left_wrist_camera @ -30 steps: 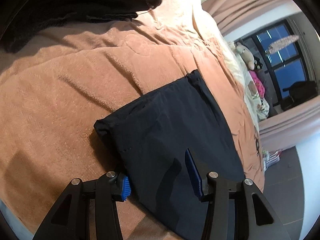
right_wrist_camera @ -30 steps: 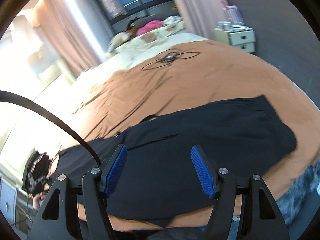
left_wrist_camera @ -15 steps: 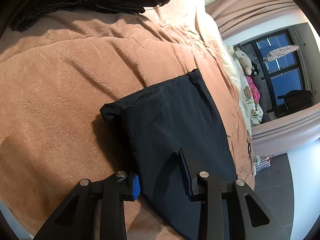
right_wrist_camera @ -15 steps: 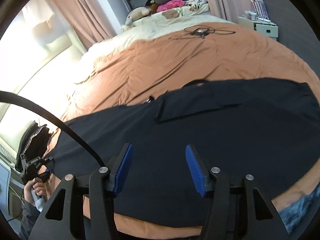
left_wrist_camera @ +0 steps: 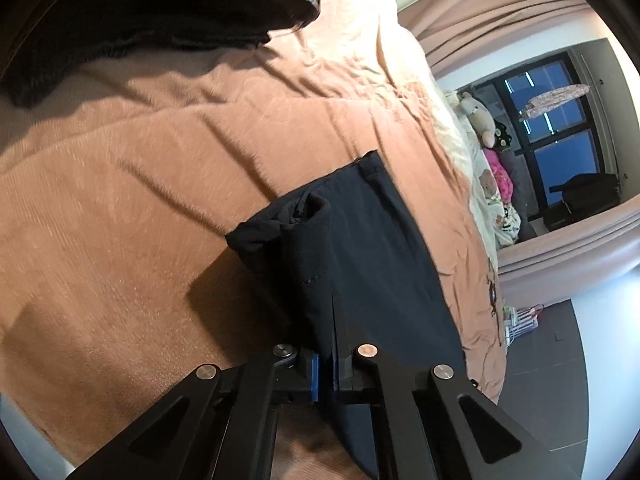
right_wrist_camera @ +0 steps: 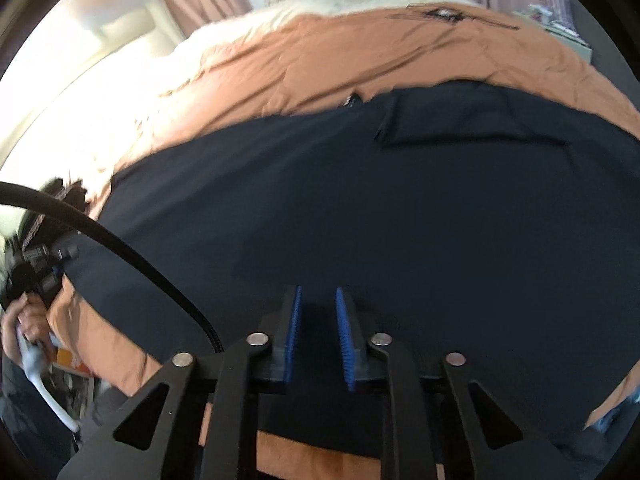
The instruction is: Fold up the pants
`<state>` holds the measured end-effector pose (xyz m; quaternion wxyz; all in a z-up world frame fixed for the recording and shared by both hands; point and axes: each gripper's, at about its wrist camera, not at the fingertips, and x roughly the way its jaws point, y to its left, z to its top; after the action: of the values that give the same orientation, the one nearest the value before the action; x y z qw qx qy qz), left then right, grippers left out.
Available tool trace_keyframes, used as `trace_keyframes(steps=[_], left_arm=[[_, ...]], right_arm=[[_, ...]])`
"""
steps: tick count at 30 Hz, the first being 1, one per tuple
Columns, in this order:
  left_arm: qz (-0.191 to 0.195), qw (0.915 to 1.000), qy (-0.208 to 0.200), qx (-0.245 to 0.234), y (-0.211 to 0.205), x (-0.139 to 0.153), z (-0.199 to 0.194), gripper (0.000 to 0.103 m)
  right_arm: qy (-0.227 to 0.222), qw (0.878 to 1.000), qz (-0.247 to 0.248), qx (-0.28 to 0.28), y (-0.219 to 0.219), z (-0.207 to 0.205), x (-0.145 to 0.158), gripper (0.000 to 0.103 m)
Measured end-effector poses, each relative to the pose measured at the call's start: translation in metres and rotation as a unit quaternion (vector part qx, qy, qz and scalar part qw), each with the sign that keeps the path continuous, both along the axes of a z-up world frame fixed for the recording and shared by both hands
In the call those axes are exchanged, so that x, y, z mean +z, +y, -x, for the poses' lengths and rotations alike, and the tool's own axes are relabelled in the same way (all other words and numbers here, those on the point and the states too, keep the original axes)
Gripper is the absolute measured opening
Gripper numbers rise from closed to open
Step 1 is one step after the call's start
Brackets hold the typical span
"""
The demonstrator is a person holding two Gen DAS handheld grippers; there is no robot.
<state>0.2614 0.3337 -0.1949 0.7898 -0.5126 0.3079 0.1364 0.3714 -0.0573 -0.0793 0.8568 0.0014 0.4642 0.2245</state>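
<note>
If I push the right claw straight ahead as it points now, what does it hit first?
The black pants. The right claw, its pads narrowly apart, points into the dark fabric spread over the brown blanket. Depth is unclear, but nothing else shows in between.

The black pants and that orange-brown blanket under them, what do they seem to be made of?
The pants look like a thin, smooth woven fabric, matte, perhaps a light synthetic or cotton: they lie flat with crisp edges and a fine stitched seam. The blanket looks like soft fleece or plush: its surface shows a fuzzy nap with fine ribbing that catches the light. The exact fibre of either cannot be told.
</note>
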Motion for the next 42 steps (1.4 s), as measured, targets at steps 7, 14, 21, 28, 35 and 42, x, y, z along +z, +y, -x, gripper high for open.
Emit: trace_keyframes(steps=[7,14,21,28,35,42], left_arm=[[-0.009,0.9999,-0.005,-0.006,0.0,0.009,0.001,0.003],[0.006,1.0,0.006,0.001,0.002,-0.002,0.001,0.003],[0.008,0.9998,0.012,0.016,0.002,-0.007,0.005,0.002],[0.021,0.9994,-0.001,0.029,0.004,-0.001,0.009,0.002],[0.031,0.999,0.006,0.031,0.006,-0.008,0.011,0.002],[0.032,0.9988,0.015,0.034,0.004,-0.015,0.011,0.002]], right_arm=[[0.028,0.998,0.026,0.041,0.01,0.024,-0.012,0.01],[-0.002,0.999,0.039,-0.014,0.012,0.007,0.004,0.009],[0.008,0.998,0.051,-0.029,0.022,-0.042,-0.001,0.009],[0.03,0.997,0.063,-0.044,0.028,-0.09,-0.012,0.009],[0.03,0.995,0.083,-0.049,0.044,-0.132,-0.023,0.009],[0.044,0.994,0.096,-0.039,0.056,-0.165,-0.038,0.008]])
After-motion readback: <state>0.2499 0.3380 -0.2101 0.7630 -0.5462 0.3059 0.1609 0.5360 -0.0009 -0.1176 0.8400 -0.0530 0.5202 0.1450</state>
